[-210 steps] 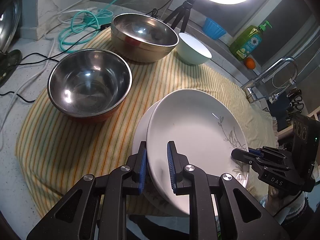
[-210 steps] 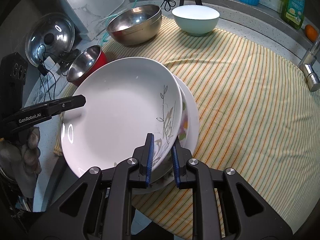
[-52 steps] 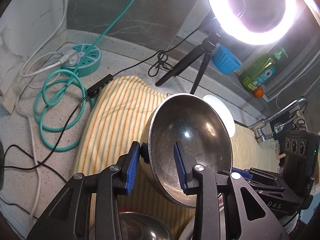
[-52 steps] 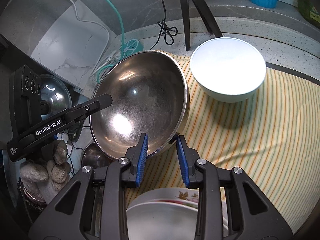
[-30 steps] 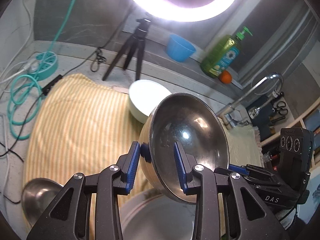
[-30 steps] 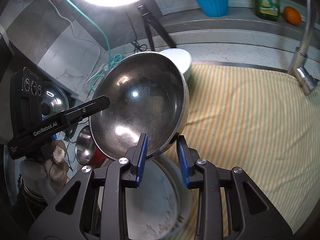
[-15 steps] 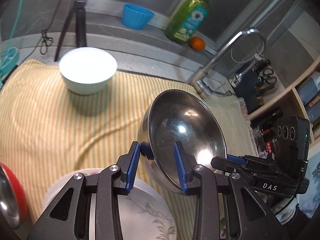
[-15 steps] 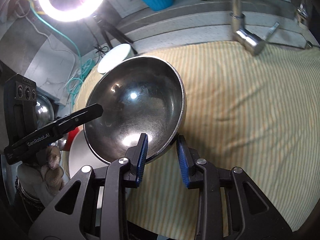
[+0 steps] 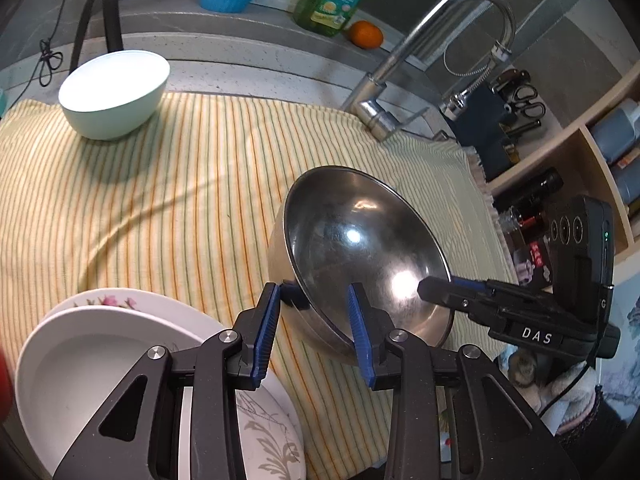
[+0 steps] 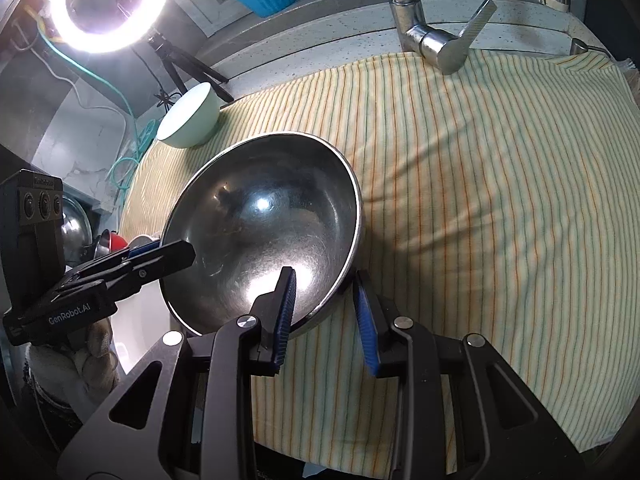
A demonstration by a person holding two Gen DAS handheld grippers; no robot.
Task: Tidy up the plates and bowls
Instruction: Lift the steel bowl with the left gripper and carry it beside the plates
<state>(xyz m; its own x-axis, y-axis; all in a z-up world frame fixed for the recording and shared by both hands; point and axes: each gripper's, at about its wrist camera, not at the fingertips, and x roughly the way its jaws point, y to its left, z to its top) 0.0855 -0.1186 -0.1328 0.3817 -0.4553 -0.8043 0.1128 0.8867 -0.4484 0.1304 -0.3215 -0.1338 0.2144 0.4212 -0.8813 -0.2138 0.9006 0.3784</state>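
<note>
Steel bowl point(image 9: 360, 256) empty, white bowl point(image 9: 114, 92) too

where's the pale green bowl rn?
The pale green bowl sits upright at the far left of the striped cloth, near the tripod, well apart from the steel bowl both grippers hold.

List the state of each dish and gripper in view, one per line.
Steel bowl: tilted, held by its rim from two sides over the striped cloth.
Left gripper: shut on the bowl's rim.
Right gripper: shut on the opposite rim.
White bowl: upright, empty, on the cloth.
Plates: stacked, top one empty.
</note>
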